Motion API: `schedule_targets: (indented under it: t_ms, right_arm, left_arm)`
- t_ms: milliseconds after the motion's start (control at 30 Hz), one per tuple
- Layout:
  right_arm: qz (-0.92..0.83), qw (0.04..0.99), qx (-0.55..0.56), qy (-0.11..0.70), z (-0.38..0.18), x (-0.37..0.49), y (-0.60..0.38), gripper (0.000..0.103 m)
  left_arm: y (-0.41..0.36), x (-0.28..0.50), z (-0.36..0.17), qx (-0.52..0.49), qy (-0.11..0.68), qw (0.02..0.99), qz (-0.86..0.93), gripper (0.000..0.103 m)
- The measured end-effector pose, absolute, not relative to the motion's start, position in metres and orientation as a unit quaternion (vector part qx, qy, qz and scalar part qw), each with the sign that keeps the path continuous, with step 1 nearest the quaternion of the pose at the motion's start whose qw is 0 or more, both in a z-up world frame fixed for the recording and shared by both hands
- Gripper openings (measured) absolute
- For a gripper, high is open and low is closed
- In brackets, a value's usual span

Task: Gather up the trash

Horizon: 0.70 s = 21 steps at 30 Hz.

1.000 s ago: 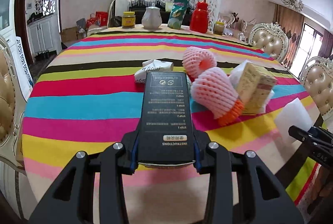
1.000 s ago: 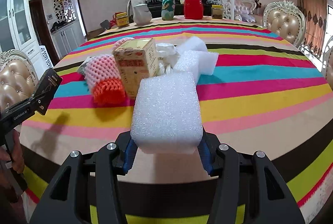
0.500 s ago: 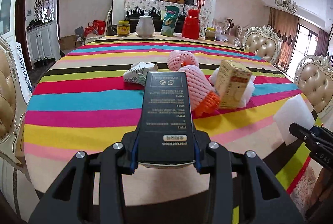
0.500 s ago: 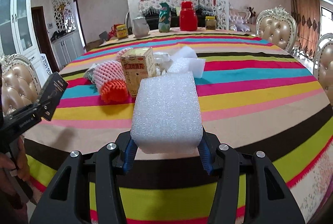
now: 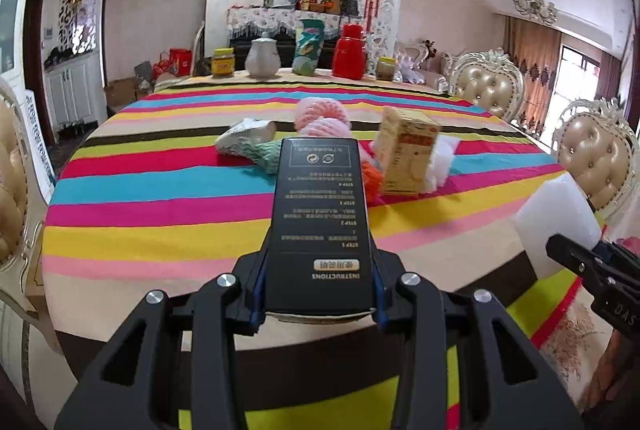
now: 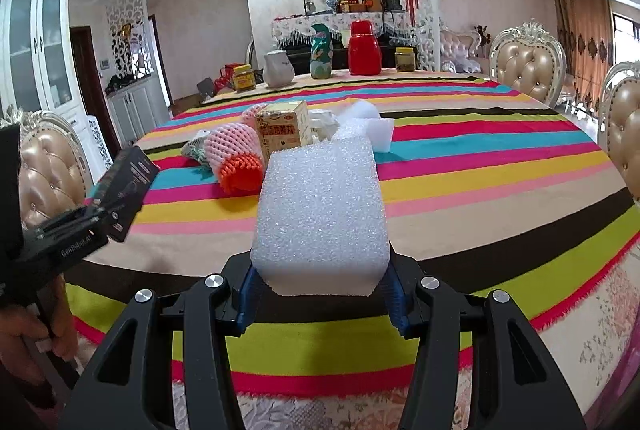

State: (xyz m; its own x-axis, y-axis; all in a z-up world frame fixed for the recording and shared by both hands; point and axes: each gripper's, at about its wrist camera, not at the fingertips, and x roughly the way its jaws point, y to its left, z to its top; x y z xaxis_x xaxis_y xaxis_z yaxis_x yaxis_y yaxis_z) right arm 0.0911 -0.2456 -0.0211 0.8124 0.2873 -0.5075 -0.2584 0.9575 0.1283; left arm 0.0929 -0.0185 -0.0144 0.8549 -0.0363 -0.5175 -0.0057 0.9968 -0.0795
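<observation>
Here, left hand-held gripper clamps black box — right hand-held gripper clamps foam block.

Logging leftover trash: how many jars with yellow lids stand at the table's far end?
2. One yellow-lidded jar stands left of the white jug; the other jar stands right of the red flask. Others may be hidden.

The black box reads "INSTRUCTIONS", "STEP 1", "STEP 2", inverted.
</observation>
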Motion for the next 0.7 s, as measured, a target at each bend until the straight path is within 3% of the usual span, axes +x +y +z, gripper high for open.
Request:
schedule_targets:
  t_ms: [700]
  right_arm:
    - [0.074, 0.966, 0.042, 0.244, -0.023, 0.055, -0.31, 0.049]
  left_arm:
    - [-0.09, 0.074, -0.015, 0.009, 0.259, 0.962, -0.089, 0.038]
